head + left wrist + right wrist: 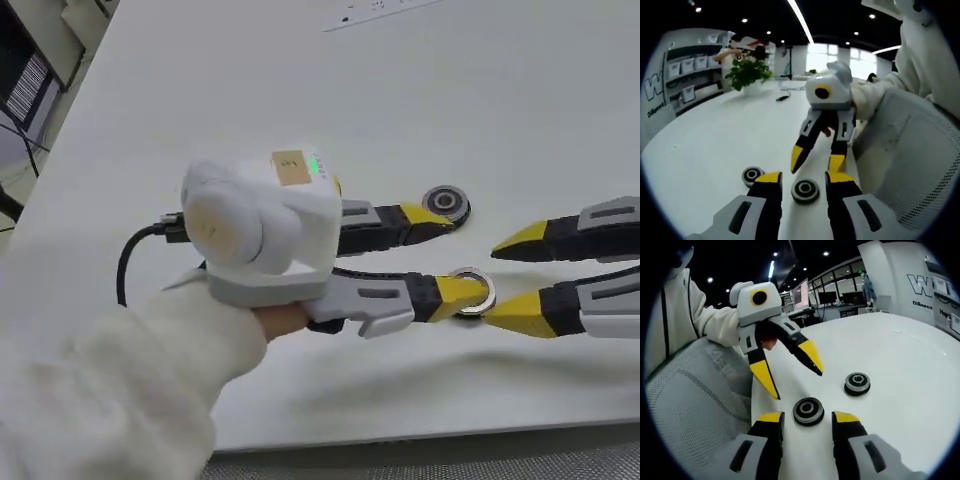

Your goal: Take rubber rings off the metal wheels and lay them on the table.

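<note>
Two small metal wheels with black rubber rings lie on the white table point(300, 80). The far wheel point(445, 203) point(753, 175) point(857, 383) sits free beside the upper finger of the left gripper. The near wheel point(472, 290) point(805, 190) point(808, 411) lies between both grippers' tips, partly hidden in the head view. My left gripper point(452, 255) point(803, 175) point(797, 384), held by a hand in a white sleeve, points right and is open around the near wheel. My right gripper point(492, 282) point(815, 167) point(807, 416) faces it from the right, open, its jaws either side of the same wheel.
The table's front edge point(400, 430) runs just below the grippers. A white power strip point(380, 10) lies at the far edge. A grey mesh chair point(910, 150) point(690, 400) stands by the person. A potted plant point(747, 72) stands at the table's far end.
</note>
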Tool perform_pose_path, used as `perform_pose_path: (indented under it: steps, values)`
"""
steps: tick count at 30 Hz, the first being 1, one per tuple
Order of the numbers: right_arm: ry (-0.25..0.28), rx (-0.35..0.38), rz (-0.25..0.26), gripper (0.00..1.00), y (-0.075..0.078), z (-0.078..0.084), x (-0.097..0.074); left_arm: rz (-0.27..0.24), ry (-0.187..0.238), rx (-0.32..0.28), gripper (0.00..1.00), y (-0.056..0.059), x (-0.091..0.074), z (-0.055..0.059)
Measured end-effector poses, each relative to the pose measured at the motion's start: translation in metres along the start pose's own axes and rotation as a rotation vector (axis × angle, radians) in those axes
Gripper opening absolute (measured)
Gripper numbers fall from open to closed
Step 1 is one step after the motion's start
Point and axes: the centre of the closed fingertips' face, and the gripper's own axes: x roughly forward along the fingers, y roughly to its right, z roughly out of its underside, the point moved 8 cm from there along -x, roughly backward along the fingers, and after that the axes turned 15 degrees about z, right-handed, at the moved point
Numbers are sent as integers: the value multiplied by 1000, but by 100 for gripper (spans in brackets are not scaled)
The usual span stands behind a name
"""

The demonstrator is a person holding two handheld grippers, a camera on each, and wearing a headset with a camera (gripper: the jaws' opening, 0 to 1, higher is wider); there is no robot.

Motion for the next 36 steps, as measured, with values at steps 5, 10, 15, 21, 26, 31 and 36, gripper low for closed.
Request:
perform_pose_path:
  steps: [5, 10, 15, 21, 26, 31, 36]
  values:
    - [-7, 3, -4, 34, 0, 5, 4, 14, -26, -19, 33, 2, 9, 10]
    - [-12, -14, -12, 31, -3, 8, 7, 18, -48, -30, 30, 4, 14, 17]
    - [-9, -26, -14, 27, -3, 10, 9, 11, -68, -43, 26, 2, 16, 22]
    - [-1, -45, -10, 23, -1, 10, 10, 12, -72, -39, 20, 2, 18, 23]
    - [3, -68, -2, 22, 0, 9, 9, 1, -68, -41, 17, -1, 18, 26]
    - [5, -88, 5, 22, -1, 8, 9, -8, -85, 19, 14, -1, 16, 26]
    - [6, -101, 13, 22, 0, 7, 8, -4, -67, 12, 14, -2, 15, 27]
